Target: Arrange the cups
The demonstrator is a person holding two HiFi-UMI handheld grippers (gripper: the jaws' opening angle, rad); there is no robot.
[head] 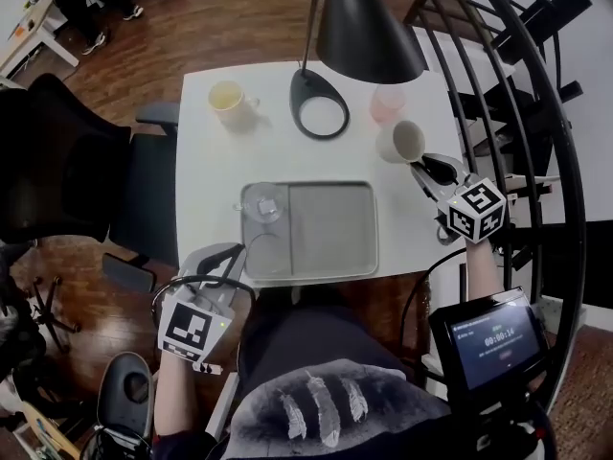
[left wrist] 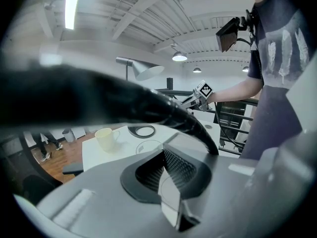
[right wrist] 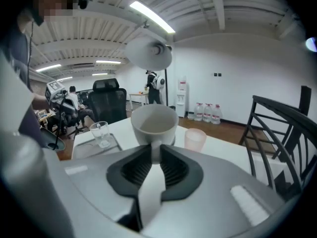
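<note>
My right claw (head: 422, 172) (right wrist: 154, 155) is clamped on the handle of a white mug (head: 403, 142) (right wrist: 153, 122). The jaws pinch the handle from both sides, and the mug is held out over the right side of the tabletop (head: 215, 166), tipped so its empty mouth shows in the head view. Just beyond the mug on the far side stands a pink cup (head: 386, 105) (right wrist: 195, 139), upright and apart from it. To the left of that cup sits the round base of a black lamp (head: 369, 27), whose shade hangs over the far edge.

My left claw (head: 228, 259) (left wrist: 166, 173) is closed with nothing between its jaws. It is low at the near edge of the tabletop, just beside the near-left corner of a grey tray (head: 335, 228). A black cable (left wrist: 163, 110) crosses its own view. A glass cup (head: 263, 202) (left wrist: 148, 147) (right wrist: 100, 133) stands upright in the tray's far-left corner. A yellow mug (head: 228, 99) (left wrist: 105, 138) stands on the tabletop's far-left part, well apart from the others, with its handle to the right.
</note>
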